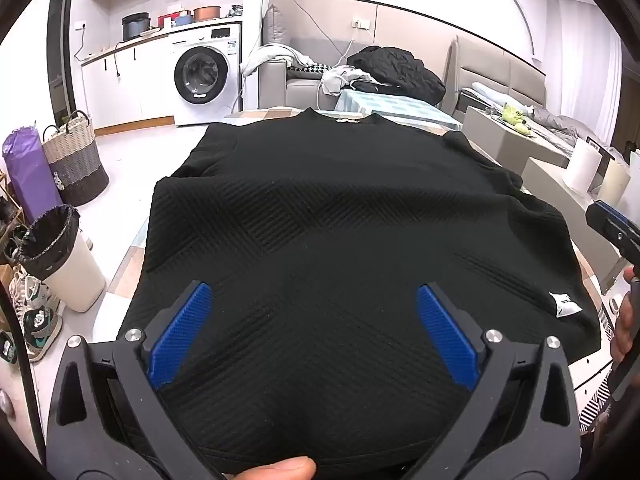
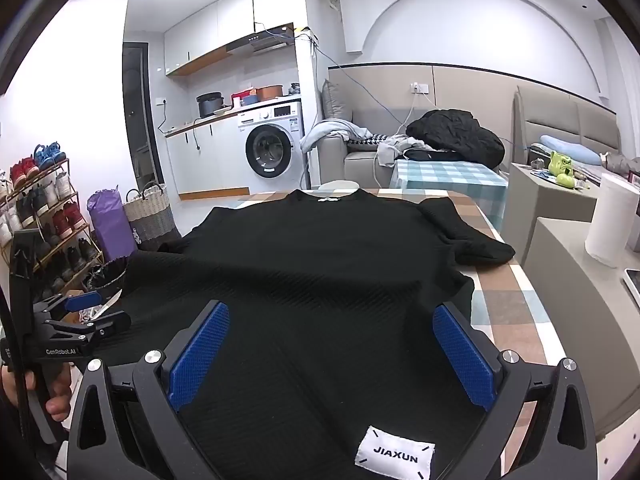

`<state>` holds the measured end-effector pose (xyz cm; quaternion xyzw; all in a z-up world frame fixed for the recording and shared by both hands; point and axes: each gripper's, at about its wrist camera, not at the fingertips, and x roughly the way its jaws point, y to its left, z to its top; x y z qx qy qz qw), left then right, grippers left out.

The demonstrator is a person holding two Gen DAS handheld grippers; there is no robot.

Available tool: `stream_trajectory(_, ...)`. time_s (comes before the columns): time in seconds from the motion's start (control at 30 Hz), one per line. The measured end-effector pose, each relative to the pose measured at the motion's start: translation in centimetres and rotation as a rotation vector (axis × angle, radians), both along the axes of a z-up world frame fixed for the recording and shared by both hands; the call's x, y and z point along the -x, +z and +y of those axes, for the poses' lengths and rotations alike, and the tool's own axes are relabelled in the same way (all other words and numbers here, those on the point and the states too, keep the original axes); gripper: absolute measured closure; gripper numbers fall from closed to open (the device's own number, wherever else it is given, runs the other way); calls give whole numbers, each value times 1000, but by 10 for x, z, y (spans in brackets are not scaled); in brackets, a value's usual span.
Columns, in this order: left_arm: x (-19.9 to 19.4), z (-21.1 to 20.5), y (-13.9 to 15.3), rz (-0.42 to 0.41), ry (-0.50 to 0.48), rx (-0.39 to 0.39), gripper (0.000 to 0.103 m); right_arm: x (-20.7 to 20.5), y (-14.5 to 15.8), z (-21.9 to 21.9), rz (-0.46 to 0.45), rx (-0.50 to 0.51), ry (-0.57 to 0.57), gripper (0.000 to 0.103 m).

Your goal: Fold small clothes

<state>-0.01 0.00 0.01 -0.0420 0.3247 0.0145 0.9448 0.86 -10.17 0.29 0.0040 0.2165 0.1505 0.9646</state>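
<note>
A black textured short-sleeved top (image 1: 344, 216) lies spread flat on the table, collar at the far end, hem toward me. It also shows in the right wrist view (image 2: 328, 264), with a white JIAXUN label (image 2: 395, 455) near the hem. My left gripper (image 1: 314, 296) is open above the hem's left part, blue pads wide apart. My right gripper (image 2: 332, 316) is open above the hem's right part, over the label. Neither holds the cloth. The left gripper also shows at the left of the right wrist view (image 2: 98, 310).
The table has a checked cloth (image 2: 508, 300). A lined waste bin (image 1: 60, 256), a woven basket (image 1: 76, 160) and a shoe rack (image 2: 40, 224) stand on the left floor. A paper roll (image 2: 610, 220) stands on the right counter. A sofa with clothes (image 2: 452, 140) is behind.
</note>
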Motion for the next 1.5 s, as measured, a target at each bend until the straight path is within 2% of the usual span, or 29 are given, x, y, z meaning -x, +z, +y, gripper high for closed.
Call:
stream_trajectory(1.1, 13, 2, 19, -74, -20, 16, 1, -2, 4, 5, 30, 13, -19, 0)
stream_trajectory(1.5, 12, 0, 18, -69, -27, 11, 1, -1, 3, 5, 36, 3, -14, 0)
